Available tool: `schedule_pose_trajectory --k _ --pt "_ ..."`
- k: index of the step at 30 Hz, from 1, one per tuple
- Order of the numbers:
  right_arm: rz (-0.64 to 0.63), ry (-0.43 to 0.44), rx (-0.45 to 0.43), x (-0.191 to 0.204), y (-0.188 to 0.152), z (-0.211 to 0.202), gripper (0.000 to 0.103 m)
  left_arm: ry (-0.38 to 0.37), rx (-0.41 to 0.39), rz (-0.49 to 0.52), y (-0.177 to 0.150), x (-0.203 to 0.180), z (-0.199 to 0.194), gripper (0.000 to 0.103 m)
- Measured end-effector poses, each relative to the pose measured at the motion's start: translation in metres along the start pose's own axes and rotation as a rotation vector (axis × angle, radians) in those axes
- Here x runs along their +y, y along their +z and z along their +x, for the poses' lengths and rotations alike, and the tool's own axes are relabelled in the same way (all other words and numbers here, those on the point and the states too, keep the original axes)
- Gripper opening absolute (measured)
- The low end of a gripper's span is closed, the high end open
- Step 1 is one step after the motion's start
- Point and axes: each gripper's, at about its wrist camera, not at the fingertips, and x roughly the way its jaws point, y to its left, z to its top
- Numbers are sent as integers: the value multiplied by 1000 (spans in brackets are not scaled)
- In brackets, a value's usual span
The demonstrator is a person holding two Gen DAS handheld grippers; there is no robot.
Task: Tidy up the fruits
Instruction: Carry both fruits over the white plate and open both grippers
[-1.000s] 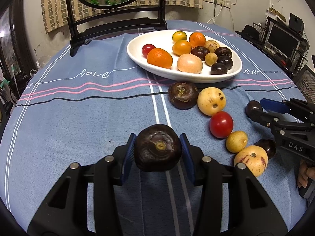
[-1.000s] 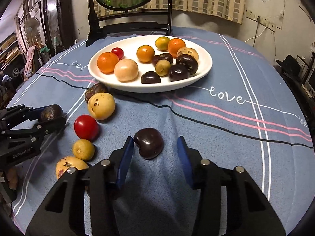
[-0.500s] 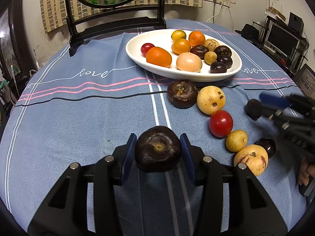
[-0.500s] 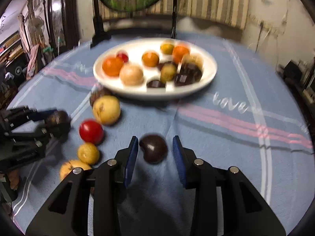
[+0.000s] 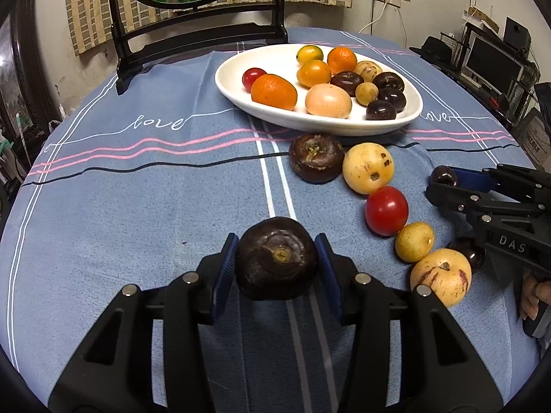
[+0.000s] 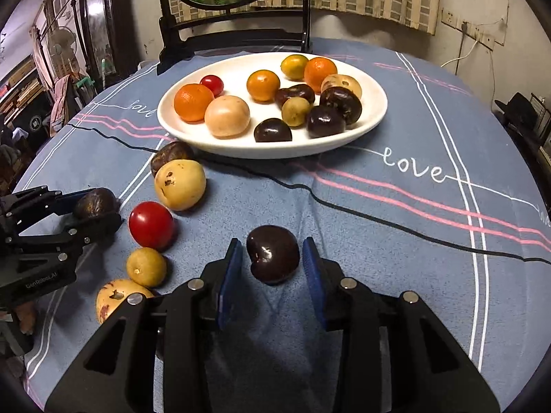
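Note:
My left gripper (image 5: pixel 277 251) is shut on a round dark brown fruit (image 5: pixel 275 265), held just above the blue cloth. In the right wrist view, my right gripper (image 6: pixel 272 251) is shut on a small glossy dark purple fruit (image 6: pixel 273 254), its blue pads against both sides. A white oval plate (image 5: pixel 241 79) at the back holds several orange, yellow and dark fruits. A curved row lies in front of it: a dark brown fruit (image 5: pixel 316 158), a yellow one (image 5: pixel 367 168), a red tomato (image 5: pixel 386 210), a small yellow one (image 5: pixel 414 242) and a speckled yellow one (image 5: pixel 440 277).
A black mirror stand (image 5: pixel 199 34) rises behind the plate at the table's far edge. Another dark fruit (image 5: pixel 471 253) sits partly hidden under the right gripper (image 5: pixel 444 180). A person's fingers (image 5: pixel 532 296) show at the right edge. Shelves and a monitor stand beyond the table on the right.
The right gripper's jaws have narrowed from wide apart onto the dark purple fruit. The left gripper has kept still with its brown fruit.

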Motion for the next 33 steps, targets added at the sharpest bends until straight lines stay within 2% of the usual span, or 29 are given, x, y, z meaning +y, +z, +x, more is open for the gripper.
schedule_pose_trajectory --k 2,8,11,14,17,23,29,33 --pt "6 7 -1 0 -1 0 30 -16 0 -12 0 2 0 46" --pt "62 50 -18 -10 0 -5 30 -59 -20 -36 1 6 -2 45" --pt "112 78 -40 -19 -1 -12 30 -41 -59 -37 1 5 -9 45" --pt "164 102 -81 -26 -3 -25 30 -30 -103 -60 1 9 -20 45" --pt "185 116 -148 -28 -3 -43 30 -56 -141 -89 5 15 -34 45" --pt "245 169 -211 -42 16 -62 30 -23 -188 -55 55 18 -46 45" --pt "233 158 -261 -54 78 -69 30 -30 -221 -67 119 18 -32 45" --pt "235 184 -268 -51 119 -46 30 -48 -214 -102 158 21 -1 45"
